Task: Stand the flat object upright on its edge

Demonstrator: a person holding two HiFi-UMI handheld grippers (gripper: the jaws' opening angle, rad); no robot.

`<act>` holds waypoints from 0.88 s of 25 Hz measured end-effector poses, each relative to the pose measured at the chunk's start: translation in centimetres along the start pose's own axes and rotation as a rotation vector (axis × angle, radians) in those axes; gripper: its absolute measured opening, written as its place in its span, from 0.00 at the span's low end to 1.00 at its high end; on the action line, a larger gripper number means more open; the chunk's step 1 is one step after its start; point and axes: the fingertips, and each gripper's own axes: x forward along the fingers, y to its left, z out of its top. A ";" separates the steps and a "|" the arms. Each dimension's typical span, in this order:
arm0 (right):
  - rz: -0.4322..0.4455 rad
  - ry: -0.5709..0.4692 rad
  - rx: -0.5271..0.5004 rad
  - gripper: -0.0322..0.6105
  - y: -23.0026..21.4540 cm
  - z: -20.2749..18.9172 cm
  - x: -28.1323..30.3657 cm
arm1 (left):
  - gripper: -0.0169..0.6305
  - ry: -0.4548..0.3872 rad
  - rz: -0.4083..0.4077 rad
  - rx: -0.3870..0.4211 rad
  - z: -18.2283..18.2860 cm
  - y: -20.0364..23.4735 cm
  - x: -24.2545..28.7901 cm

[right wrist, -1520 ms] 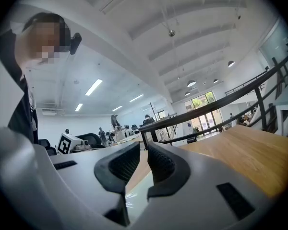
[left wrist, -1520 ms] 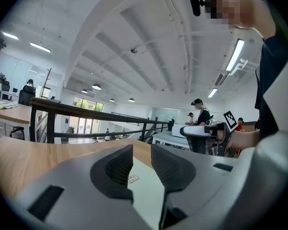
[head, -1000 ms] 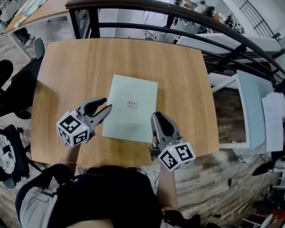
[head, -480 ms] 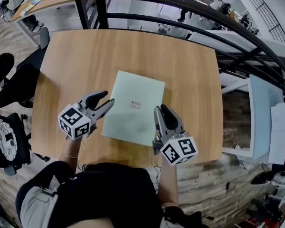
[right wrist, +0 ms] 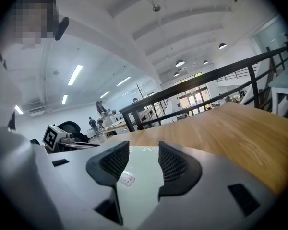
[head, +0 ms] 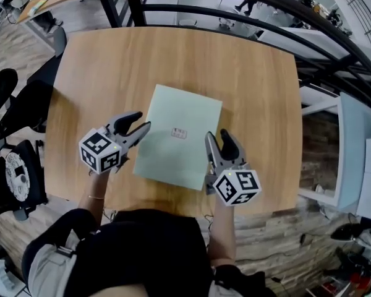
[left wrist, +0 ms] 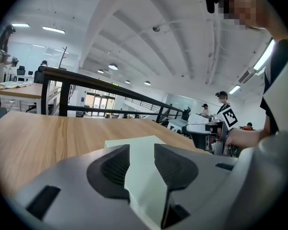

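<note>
Right gripper (head: 217, 142) jaws have just been opening, nothing between them. Left gripper (head: 141, 120) jaws are likewise apart. Both flank the flat pale-green board (head: 173, 156); not yet gripped.

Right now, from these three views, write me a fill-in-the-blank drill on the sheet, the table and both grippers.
1. The pale green sheet lies ___ on the wooden table, not on its edge.
2. In the head view, the left gripper is at the sheet's ___ edge.
3. The right gripper grips nothing: its jaws are ___.

Missing words: flat; left; open. The right gripper's jaws have just been opening and press on nothing.
</note>
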 end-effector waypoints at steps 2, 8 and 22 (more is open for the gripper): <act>-0.003 0.018 0.009 0.33 -0.5 -0.5 0.4 | 0.26 0.007 0.007 -0.010 -0.4 0.4 0.5; -0.029 0.070 0.039 0.35 -2.5 -1.9 1.5 | 0.30 0.017 0.035 -0.043 -1.4 1.8 2.1; -0.030 0.177 0.120 0.42 -5.5 -5.4 4.7 | 0.42 0.124 0.081 -0.159 -4.9 5.2 5.4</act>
